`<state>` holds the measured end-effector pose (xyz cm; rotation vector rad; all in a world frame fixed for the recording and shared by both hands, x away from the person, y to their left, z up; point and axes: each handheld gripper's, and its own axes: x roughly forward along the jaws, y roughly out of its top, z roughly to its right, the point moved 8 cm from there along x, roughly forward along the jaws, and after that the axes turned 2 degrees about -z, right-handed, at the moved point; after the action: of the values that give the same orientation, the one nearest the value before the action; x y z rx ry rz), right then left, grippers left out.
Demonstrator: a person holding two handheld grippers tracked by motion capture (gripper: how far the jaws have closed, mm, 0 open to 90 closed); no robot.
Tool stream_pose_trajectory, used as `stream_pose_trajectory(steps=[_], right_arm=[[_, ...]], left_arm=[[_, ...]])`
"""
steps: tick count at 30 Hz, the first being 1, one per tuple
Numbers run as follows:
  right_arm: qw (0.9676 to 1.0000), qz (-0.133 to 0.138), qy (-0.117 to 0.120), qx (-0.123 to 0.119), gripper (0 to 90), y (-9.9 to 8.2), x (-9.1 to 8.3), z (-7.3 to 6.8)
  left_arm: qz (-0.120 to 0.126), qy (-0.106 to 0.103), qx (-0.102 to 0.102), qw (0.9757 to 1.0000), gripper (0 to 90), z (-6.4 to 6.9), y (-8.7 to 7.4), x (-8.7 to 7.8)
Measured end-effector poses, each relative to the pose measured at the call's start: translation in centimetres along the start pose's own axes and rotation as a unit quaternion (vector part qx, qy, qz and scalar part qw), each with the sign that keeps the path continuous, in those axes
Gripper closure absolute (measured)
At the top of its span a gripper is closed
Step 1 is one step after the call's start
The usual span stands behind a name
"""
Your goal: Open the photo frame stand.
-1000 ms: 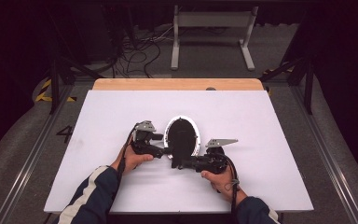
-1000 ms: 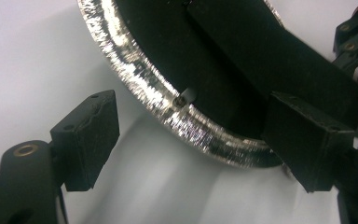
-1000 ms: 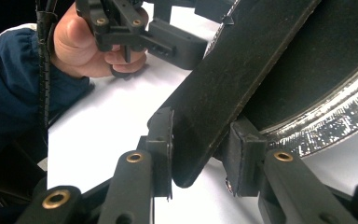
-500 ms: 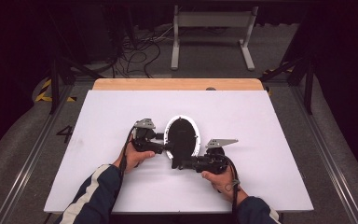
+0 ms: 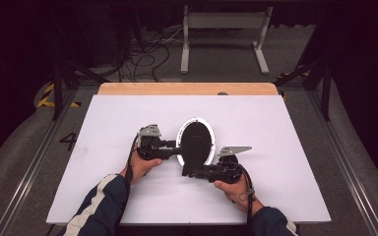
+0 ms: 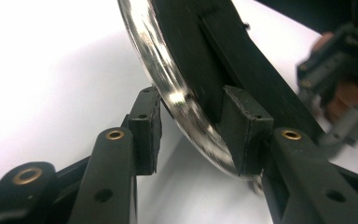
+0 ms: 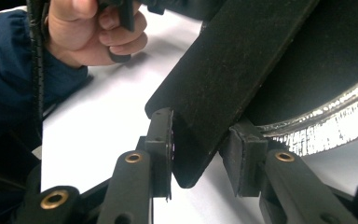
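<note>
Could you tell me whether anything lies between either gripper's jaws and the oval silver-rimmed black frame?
Nothing visible does. The left gripper has its jaws straddling the oval silver-rimmed black frame's shiny edge, and the right gripper has its jaws around the frame's flat black back stand.

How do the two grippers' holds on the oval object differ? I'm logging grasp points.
The left gripper straddles the silver rim of the oval object, while the right gripper straddles the flat black strap on its back. The left comes in from the object's left side, the right from its near end. Both have jaws around a part of it.
</note>
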<state>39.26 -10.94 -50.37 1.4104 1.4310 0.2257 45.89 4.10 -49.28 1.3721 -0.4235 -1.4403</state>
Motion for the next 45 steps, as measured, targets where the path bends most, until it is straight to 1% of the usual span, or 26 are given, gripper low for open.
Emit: stream_pose_trajectory(steps=[3,5,8,10,11,12,13,14,15,17,18,19,21,23,24,26,27,28,29,31,34,36,38,40,43,45], right_arm=[[1.0,0.0,-0.002,-0.001,64.9,0.0,0.0,0.1],[1.0,-0.002,-0.005,-0.004,64.5,0.0,0.0,0.2],[0.9999,-0.004,-0.008,-0.007,64.7,0.0,0.0,0.1],[0.9999,-0.005,-0.009,-0.012,65.1,0.0,0.1,0.1],[0.9998,-0.004,-0.011,-0.017,65.1,0.0,0.0,-0.1],[0.9997,-0.004,-0.012,-0.019,65.1,0.0,0.0,-0.1],[0.9997,-0.004,-0.012,-0.019,65.1,0.0,0.0,-0.1],[0.9997,-0.002,-0.012,-0.021,65.0,0.1,0.0,-0.1],[0.9996,-0.003,-0.014,-0.024,65.0,0.2,0.0,-0.2],[0.9987,-0.01,-0.026,-0.042,65.4,0.3,0.1,-0.3],[0.9983,-0.012,-0.03,-0.049,65.4,0.3,0.2,-0.3],[0.9981,-0.011,-0.03,-0.053,65.4,0.3,0.2,-0.4],[0.9978,-0.013,-0.034,-0.055,64.9,0.3,0.3,-0.4],[0.9983,-0.004,-0.031,-0.049,63.3,0.4,0.2,-0.2],[0.9986,0.005,-0.031,-0.043,63.6,0.6,0.1,0.0],[0.9991,0.018,-0.021,-0.031,66.6,0.8,-0.1,0.1],[0.9992,0.022,-0.017,-0.03,67.4,0.9,-0.1,0.1],[0.9991,0.024,-0.017,-0.032,68.1,1.0,-0.2,0.1],[0.9988,0.031,-0.019,-0.034,68.3,1.2,-0.3,-0.1],[0.9984,0.046,-0.013,-0.03,70.4,1.7,-0.5,-0.3],[0.9981,0.043,-0.015,-0.042,74.2,1.9,-0.5,-0.6],[0.9978,0.04,-0.018,-0.051,75.3,1.9,-0.5,-0.8],[0.9973,0.034,-0.025,-0.06,75.7,1.9,-0.4,-1.0],[0.9969,0.032,-0.029,-0.066,77.2,1.8,-0.4,-1.0],[0.9963,0.031,-0.032,-0.073,77.5,1.9,-0.4,-1.1],[0.9961,0.031,-0.033,-0.076,77.8,1.9,-0.4,-1.2]], left_arm=[[-0.006,0.001,-0.003,1.0,58.4,0.1,-0.2,0.4],[-0.006,-0.004,-0.006,1.0,58.3,0.2,-0.2,0.5],[-0.007,0.0,-0.001,1.0,58.3,0.3,-0.3,0.5],[-0.005,0.004,0.003,1.0,58.9,0.4,-0.2,0.4],[0.001,0.004,0.004,1.0,60.5,0.5,-0.1,0.3],[0.01,0.005,0.009,0.9999,61.7,0.6,0.2,0.1],[0.01,0.005,0.009,0.9999,62.9,0.6,0.2,0.1],[0.02,0.004,0.016,0.9997,62.9,0.7,0.4,-0.1],[0.026,0.005,0.019,0.9995,65.0,0.9,0.5,-0.3],[0.032,0.008,0.031,0.999,67.6,1.0,0.7,-0.6],[0.033,0.013,0.035,0.9988,68.2,1.1,0.7,-0.7],[0.035,0.011,0.039,0.9986,68.5,1.1,0.7,-0.7],[0.041,0.005,0.041,0.9983,69.4,1.4,0.7,-0.8],[0.048,-0.008,0.057,0.9972,71.0,2.0,0.8,-1.0],[0.048,-0.005,0.066,0.9967,72.0,2.3,0.8,-1.1],[0.043,-0.003,0.077,0.9961,72.6,2.5,0.9,-1.2],[0.041,-0.003,0.082,0.9958,72.7,2.6,0.8,-1.3],[0.036,0.002,0.088,0.9955,72.7,2.6,0.7,-1.4],[0.036,0.0,0.089,0.9954,72.7,2.7,0.6,-1.4],[0.029,0.007,0.101,0.9944,72.7,2.9,0.4,-1.6],[0.022,0.014,0.111,0.9935,73.1,3.1,0.2,-1.8],[0.019,0.015,0.11,0.9937,73.2,3.2,0.0,-1.8],[0.007,0.018,0.119,0.9927,73.2,3.2,-0.4,-1.9],[-0.008,0.027,0.129,0.9913,72.7,3.1,-0.8,-1.7],[-0.009,0.028,0.129,0.9913,71.9,3.0,-0.9,-1.6],[-0.006,0.023,0.122,0.9922,71.4,3.0,-0.9,-1.5]])
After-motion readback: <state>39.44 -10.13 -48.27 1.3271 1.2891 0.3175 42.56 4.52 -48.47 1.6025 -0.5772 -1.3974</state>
